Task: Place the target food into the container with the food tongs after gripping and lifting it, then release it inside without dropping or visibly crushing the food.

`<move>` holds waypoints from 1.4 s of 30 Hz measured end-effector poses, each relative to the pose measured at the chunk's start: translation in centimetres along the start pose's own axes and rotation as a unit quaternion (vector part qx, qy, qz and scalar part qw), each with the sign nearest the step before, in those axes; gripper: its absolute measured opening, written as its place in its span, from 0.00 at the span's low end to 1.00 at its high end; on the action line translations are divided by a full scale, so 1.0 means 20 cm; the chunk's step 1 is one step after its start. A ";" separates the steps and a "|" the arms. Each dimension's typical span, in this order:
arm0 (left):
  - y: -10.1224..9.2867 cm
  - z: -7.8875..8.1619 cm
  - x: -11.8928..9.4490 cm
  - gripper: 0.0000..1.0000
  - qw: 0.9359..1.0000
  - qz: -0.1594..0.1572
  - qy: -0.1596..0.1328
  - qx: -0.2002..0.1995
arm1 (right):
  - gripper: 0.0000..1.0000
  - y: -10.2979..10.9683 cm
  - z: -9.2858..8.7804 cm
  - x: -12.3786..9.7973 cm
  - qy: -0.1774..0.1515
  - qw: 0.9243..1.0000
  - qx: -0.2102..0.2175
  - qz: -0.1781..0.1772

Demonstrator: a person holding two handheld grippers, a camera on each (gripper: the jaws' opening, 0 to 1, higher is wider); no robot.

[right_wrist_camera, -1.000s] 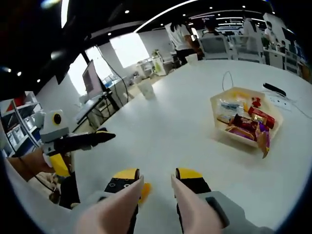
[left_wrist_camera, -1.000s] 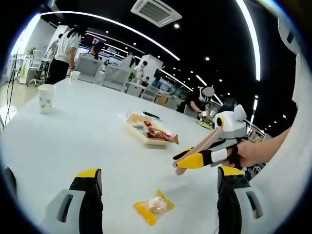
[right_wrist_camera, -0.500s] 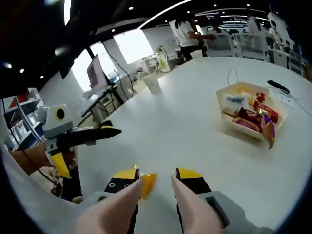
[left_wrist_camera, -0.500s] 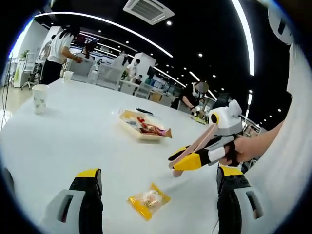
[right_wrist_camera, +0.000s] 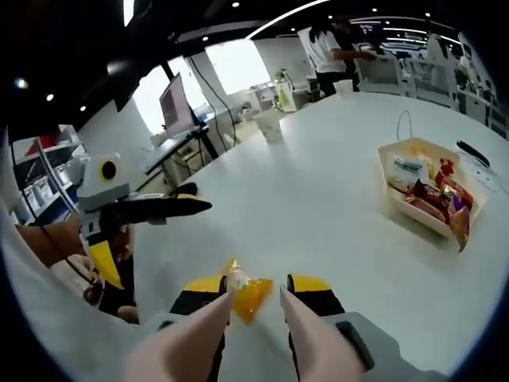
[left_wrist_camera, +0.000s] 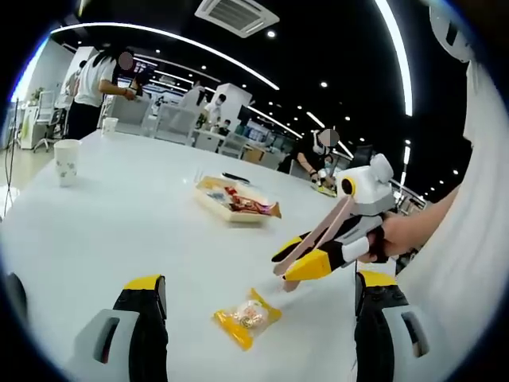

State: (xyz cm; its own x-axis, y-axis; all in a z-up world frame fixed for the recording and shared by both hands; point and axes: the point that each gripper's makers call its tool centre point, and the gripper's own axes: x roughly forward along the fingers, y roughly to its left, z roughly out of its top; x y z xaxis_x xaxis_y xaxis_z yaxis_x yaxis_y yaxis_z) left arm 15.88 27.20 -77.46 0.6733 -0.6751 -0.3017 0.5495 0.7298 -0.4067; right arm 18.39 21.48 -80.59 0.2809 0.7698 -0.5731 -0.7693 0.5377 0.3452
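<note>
Right gripper view has our right tool (right_wrist_camera: 254,298) low over the white desk (right_wrist_camera: 334,199), its two jaws set a narrow gap apart with the tan arms of the food tongs running along them. The target food, a small yellow snack packet (right_wrist_camera: 245,291), lies flat on the desk at 12 o'clock from the jaw tips, just beyond them and not yet gripped. The container (right_wrist_camera: 425,191), a shallow tray already holding several wrapped snacks, sits well apart at about 2 o'clock.

From the left gripper view we see the same packet (left_wrist_camera: 246,317) between the widely spread jaws of our left tool (left_wrist_camera: 258,314), which holds nothing, while the right tool (left_wrist_camera: 314,259) with its tongs hovers at 2 o'clock of the packet.

We judge the main risk to be the grip itself. The packet is thin and flat, so the tong tips may slide over the wrapper or pinch only a corner, and it could slip off during the long carry to the tray. Squeezing harder to prevent that may crush the contents. A crowded tray may also leave the packet perched on the rim.
</note>
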 end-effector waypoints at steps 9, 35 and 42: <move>0.01 -0.03 -0.02 0.99 1.000 0.003 0.003 -0.002 | 0.30 0.04 0.01 0.03 0.013 0.999 -0.039 0.029; 0.03 -0.04 0.00 0.99 1.000 0.005 0.001 -0.006 | 0.30 0.20 -0.05 0.18 0.081 0.952 -0.274 0.109; 0.02 -0.06 -0.02 0.99 1.000 0.006 0.010 0.003 | 0.30 0.21 -0.07 0.22 0.087 0.950 -0.273 0.123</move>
State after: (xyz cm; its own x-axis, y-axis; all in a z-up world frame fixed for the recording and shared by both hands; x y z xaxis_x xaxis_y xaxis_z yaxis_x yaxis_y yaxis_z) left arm 15.36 27.64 -78.52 0.6695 -0.6684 -0.3241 0.5443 0.7383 -0.3983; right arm 15.63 26.67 -82.68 -0.0092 0.7556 -0.6550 -0.9957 0.0532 0.0753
